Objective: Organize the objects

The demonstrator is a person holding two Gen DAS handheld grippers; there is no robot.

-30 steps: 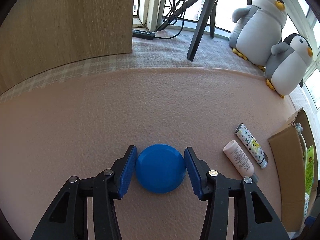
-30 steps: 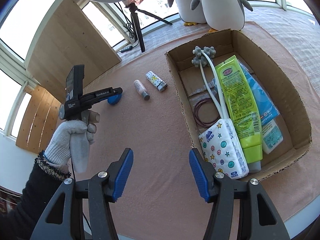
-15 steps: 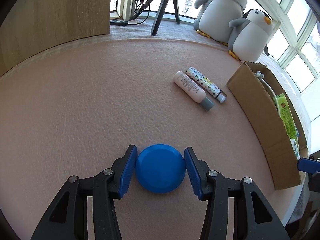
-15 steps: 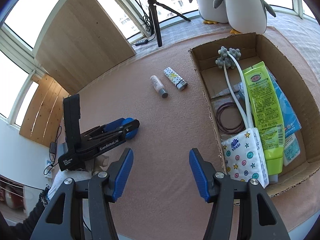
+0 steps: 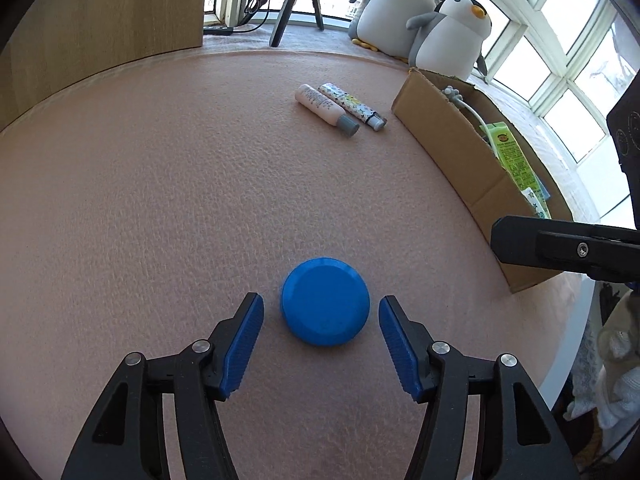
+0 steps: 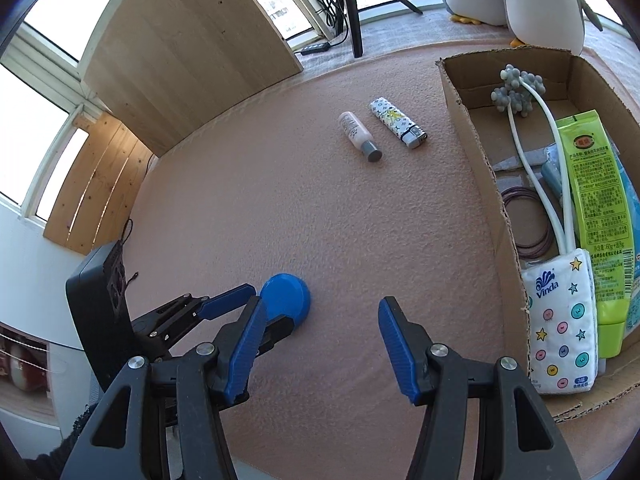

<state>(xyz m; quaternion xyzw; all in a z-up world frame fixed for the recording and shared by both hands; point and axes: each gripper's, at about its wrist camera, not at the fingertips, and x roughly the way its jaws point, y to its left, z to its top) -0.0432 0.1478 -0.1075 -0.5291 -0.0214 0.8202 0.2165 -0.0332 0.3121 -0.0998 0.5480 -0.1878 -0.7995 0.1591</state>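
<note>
A: Left wrist view: left gripper sits low over the pink mat, jaws spread wider than the blue round lid, a gap visible on each side. Nothing is gripped. The lid lies flat on the mat between the pads.

B: Right wrist view agrees. The left gripper brackets the lid without pinching it. Right gripper hangs above bare mat, jaws wide apart, empty.

A: Why lid flat, jaws either side?

B: Judgement: the disc is shallow, so a side pinch across its width is the only workable hold, and the pads line up for that.

A: Destination?

B: Probably the cardboard box, well apart to the right, which already holds a green tube and tissue pack. Pink bottle and patterned lighter lie side by side on the mat, near the box.

A: Risk: smooth rim may slip if the pads close off-centre.
</note>
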